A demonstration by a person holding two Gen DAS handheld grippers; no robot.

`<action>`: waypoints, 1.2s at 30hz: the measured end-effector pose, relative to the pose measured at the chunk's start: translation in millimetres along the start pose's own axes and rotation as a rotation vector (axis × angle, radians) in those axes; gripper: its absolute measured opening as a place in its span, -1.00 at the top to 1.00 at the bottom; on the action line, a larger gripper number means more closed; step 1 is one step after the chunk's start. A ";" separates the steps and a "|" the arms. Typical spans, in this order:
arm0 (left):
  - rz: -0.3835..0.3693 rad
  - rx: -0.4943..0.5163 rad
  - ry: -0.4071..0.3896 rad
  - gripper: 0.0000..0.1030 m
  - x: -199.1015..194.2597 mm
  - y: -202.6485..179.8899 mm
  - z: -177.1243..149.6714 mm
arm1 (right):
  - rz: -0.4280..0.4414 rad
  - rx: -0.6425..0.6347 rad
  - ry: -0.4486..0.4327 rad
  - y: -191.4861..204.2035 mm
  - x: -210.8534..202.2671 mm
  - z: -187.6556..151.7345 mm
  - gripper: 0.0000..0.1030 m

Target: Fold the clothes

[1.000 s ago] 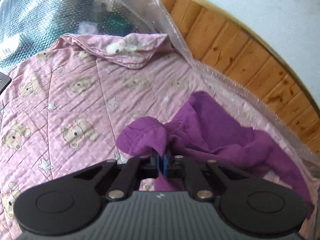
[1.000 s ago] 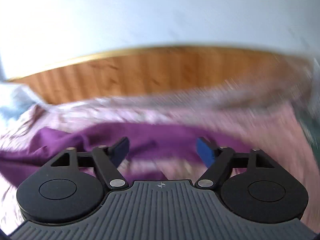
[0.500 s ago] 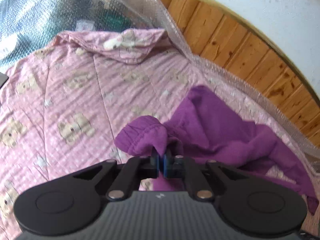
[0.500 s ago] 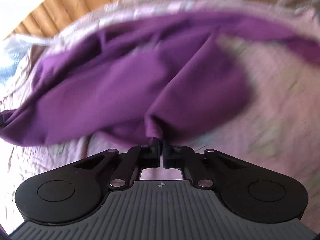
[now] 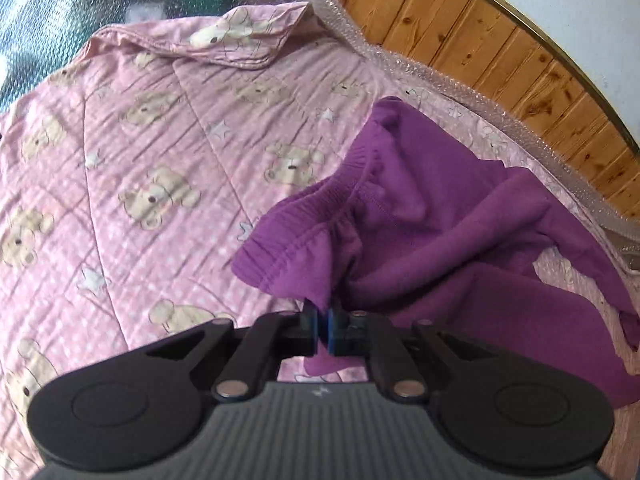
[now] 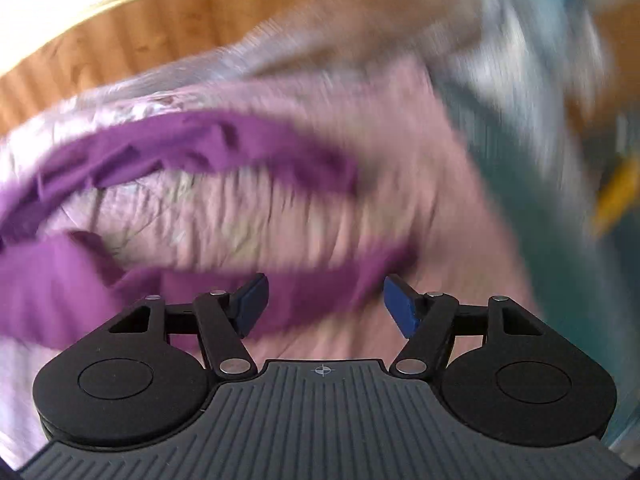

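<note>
A purple garment (image 5: 432, 236) with a ribbed elastic waistband lies crumpled on a pink bed cover (image 5: 140, 168) printed with teddy bears. My left gripper (image 5: 323, 326) is shut on a fold of the purple cloth near the waistband, and the cloth bunches up from the pads. In the blurred right wrist view the purple garment (image 6: 208, 152) stretches across the cover. My right gripper (image 6: 324, 304) has its jaws opening wide, blue pads apart; purple cloth lies under and between them, and the pads do not press on it.
A wooden plank wall (image 5: 500, 40) with a gold trim runs behind the bed. Bubble wrap (image 5: 60, 8) covers things at the far left and along the wall. The cover's far edge is folded back (image 5: 224, 40). Blurred teal and yellow shapes (image 6: 580, 200) lie right.
My right gripper, shut on the purple cloth half a second ago, has let go and swung sideways. The left gripper kept its hold and sank slightly; the waistband now spreads wider.
</note>
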State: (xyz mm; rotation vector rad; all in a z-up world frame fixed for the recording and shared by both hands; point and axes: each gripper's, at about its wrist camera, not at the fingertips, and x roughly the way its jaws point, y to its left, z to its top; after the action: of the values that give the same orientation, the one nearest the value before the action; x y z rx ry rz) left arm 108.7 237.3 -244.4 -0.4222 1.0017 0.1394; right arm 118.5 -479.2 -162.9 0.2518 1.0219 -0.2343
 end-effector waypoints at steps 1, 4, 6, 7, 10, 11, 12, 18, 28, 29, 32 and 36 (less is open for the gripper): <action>-0.001 0.000 0.001 0.91 0.7 -0.2 -0.8 | 0.068 0.126 0.032 -13.2 8.8 -17.8 -0.32; 0.000 0.009 0.002 0.91 3.9 -4.0 4.5 | 0.213 0.432 0.060 -38.9 42.0 -55.1 -0.35; -0.003 0.005 -0.008 0.91 4.8 -7.7 11.6 | 0.177 0.509 0.000 -44.3 60.9 -58.6 -0.48; -0.006 -0.001 -0.016 0.91 4.7 -9.8 16.1 | 0.139 0.538 -0.029 -46.2 71.1 -53.6 -0.51; -0.020 -0.017 -0.043 0.92 1.9 -15.6 32.4 | 0.077 0.574 -0.035 -55.0 108.5 -36.0 -0.03; -0.033 -0.022 -0.057 0.92 -3.1 -17.3 42.2 | 0.078 0.556 -0.012 -55.9 117.8 -28.1 0.62; -0.046 -0.026 -0.071 0.92 -8.1 -18.9 52.0 | 0.079 0.537 0.007 -56.5 126.1 -19.9 0.87; -0.131 -0.011 -0.122 0.92 -55.5 -20.5 102.8 | 0.247 0.418 -0.328 -46.7 6.7 35.1 0.92; -0.004 0.228 0.313 0.85 9.8 16.9 19.4 | -0.085 0.384 0.001 -92.8 34.9 -68.6 0.39; 0.008 0.238 0.319 0.74 10.3 18.5 12.3 | -0.149 0.393 0.054 -100.5 42.9 -84.4 0.35; -0.035 0.200 0.261 0.35 -8.5 27.2 9.2 | -0.279 0.464 0.050 -117.9 28.0 -107.5 0.28; -0.054 0.137 0.124 0.07 -22.1 27.0 48.8 | -0.272 0.426 -0.089 -105.1 -2.5 -77.5 0.06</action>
State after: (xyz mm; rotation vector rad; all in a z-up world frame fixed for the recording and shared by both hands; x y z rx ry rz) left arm 127.1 283.4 -210.7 -0.3352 1.1137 -0.0042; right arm 22.2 -554.1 -209.5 0.4835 0.9086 -0.7074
